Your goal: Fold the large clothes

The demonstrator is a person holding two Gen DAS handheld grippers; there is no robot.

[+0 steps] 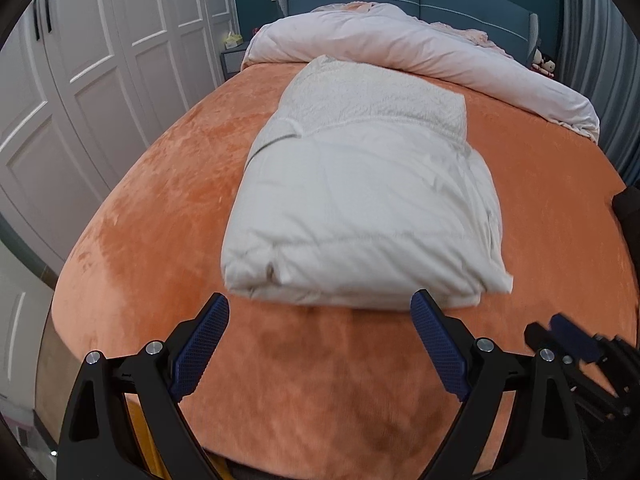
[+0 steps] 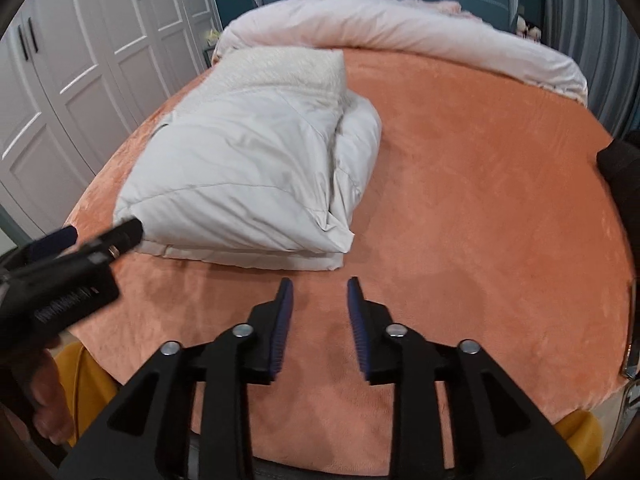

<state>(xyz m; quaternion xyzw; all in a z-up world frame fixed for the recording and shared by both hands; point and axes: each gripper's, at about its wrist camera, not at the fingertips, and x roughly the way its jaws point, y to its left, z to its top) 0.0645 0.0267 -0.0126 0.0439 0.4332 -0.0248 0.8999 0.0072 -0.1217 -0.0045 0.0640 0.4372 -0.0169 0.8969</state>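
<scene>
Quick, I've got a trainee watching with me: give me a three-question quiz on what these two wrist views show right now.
1. True or false: the left tool is clamped on the white padded coat.
2. Multiple choice: the folded coat lies on A) a wooden floor, B) the orange bed cover, C) a chair.
3. Fill in: bunched along the head of the bed, beyond the coat, is a pale pink ____.

Key
1. False: its jaws are spread wide with nothing between them, just short of the coat's near edge.
2. B.
3. Duvet. The right tool is also open and empty, above bare cover.
</scene>
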